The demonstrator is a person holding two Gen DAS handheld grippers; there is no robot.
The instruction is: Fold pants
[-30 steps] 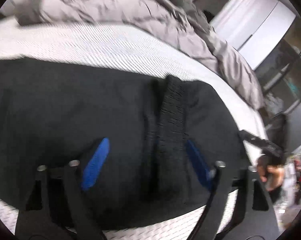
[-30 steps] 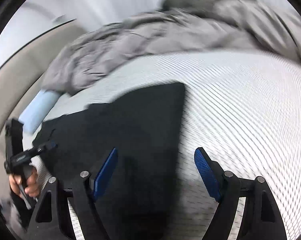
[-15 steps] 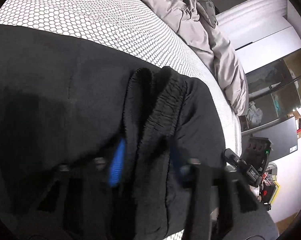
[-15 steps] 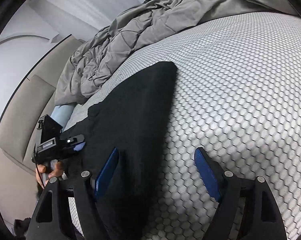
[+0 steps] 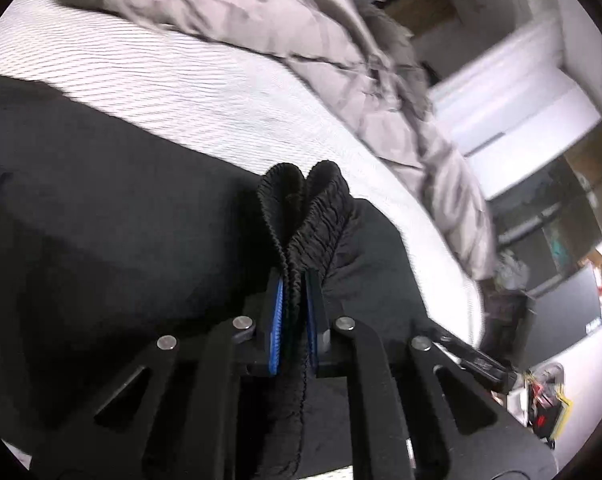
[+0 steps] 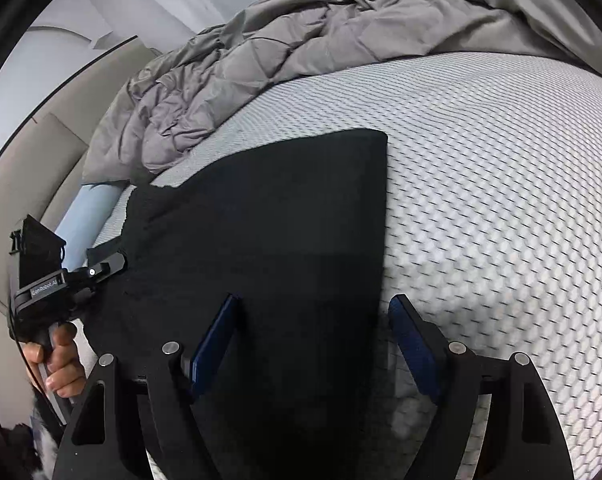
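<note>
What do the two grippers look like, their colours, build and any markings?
Both are matte black with angular linkage arms, triangular cut-outs and round silver pivot pins. Each finger carries a blue ribbed pad. Seen from the right gripper, the left gripper has a black handle and a white "GenRobot.AI" label.

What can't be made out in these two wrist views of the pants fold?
- Left wrist view: the pants run off the left edge; their near part is hidden behind the left gripper, which is shut on the waistband.
- Left wrist view: the duvet and the room behind it are motion-blurred.
- Right wrist view: the pants' near end is hidden under the open right gripper.
</note>
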